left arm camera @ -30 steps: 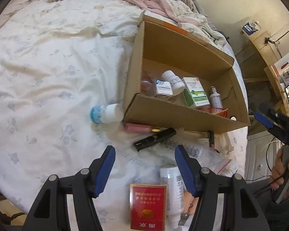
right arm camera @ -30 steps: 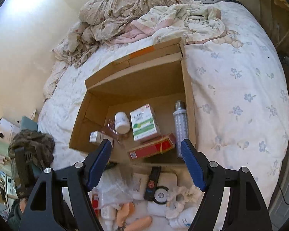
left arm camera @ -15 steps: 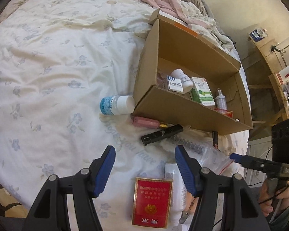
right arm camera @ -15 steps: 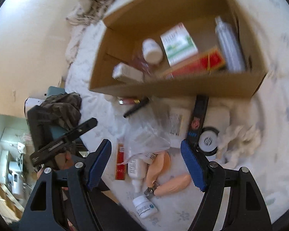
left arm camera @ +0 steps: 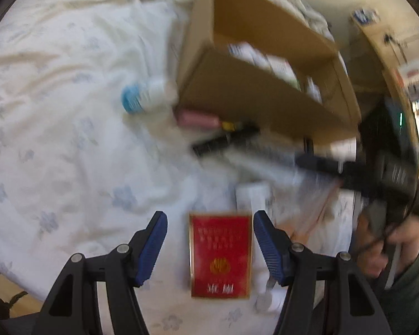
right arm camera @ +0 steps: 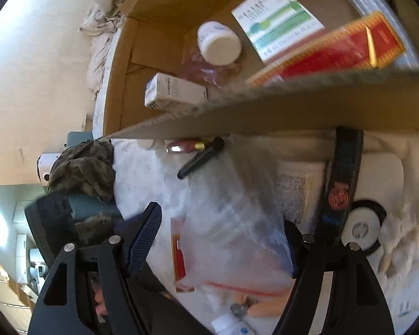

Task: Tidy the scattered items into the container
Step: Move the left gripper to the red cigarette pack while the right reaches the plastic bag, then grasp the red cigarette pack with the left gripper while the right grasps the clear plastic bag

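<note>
Both fingers (left arm camera: 153, 240) wide apart — red packet (left arm camera: 220, 254) between them, untouched, on the bed.

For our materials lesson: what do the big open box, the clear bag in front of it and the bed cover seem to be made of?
Box: corrugated cardboard, matte brown; its cut top edge looks fluted and rough.
Clear bag: thin glossy plastic film; it is see-through and creased, with a red strip along one edge.
Bed cover: woven fabric, probably cotton, matte white with a faint blue flower print; it wrinkles softly.
</note>
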Demonstrator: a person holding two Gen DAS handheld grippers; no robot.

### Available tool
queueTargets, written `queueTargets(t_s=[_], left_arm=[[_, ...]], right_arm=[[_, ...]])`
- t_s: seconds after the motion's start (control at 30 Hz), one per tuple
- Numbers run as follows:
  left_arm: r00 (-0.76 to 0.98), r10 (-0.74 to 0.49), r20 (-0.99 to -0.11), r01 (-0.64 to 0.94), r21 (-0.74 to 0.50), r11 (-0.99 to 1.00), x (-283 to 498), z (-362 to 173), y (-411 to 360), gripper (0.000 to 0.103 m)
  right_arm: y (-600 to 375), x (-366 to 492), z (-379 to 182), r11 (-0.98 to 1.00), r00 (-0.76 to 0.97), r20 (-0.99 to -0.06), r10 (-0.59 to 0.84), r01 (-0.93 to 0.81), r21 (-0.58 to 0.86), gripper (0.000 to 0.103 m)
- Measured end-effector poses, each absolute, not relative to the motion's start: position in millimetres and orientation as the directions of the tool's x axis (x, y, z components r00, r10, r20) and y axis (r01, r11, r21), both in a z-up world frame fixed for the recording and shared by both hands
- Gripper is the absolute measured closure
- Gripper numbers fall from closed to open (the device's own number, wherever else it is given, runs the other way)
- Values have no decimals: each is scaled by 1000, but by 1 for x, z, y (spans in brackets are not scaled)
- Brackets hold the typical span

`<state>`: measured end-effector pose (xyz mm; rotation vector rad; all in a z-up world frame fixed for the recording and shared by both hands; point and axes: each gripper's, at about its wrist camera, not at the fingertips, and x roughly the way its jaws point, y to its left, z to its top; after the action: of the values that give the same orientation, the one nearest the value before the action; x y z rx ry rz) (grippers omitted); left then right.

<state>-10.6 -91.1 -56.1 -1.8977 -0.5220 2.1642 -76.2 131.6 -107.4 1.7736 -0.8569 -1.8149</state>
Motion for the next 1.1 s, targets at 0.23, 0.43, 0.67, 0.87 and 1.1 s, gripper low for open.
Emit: queueTargets(t_s=[0.23,0.43,0.67,0.87,1.1], left_arm=[[-24,377,-926,-14,-376,-926,-3,-82,-62,38],[-22,359,-933,-5,-359,-933,-8,-84,-59,44],[-84,328,-941,-28,-327,-945,-4,-71,-62,45],[-272,290,-918,26,-308,-951,-2,-33,-85,45],[-418,255,-872,60,-307,-950,-17,11,-96,45]], right_arm=[[122,-80,-109,-763,-42,-764,-644,-41,645,55],[122,-82,-87,-776,-98,-770,-631,63,628,82],[138,-64,-31,-744,-185,-721,-668,190,641,84],[159,-60,6,-710,-277,-655,-703,211,672,84],[188,-79,51,-689,-451,-560,-695,195,698,84]])
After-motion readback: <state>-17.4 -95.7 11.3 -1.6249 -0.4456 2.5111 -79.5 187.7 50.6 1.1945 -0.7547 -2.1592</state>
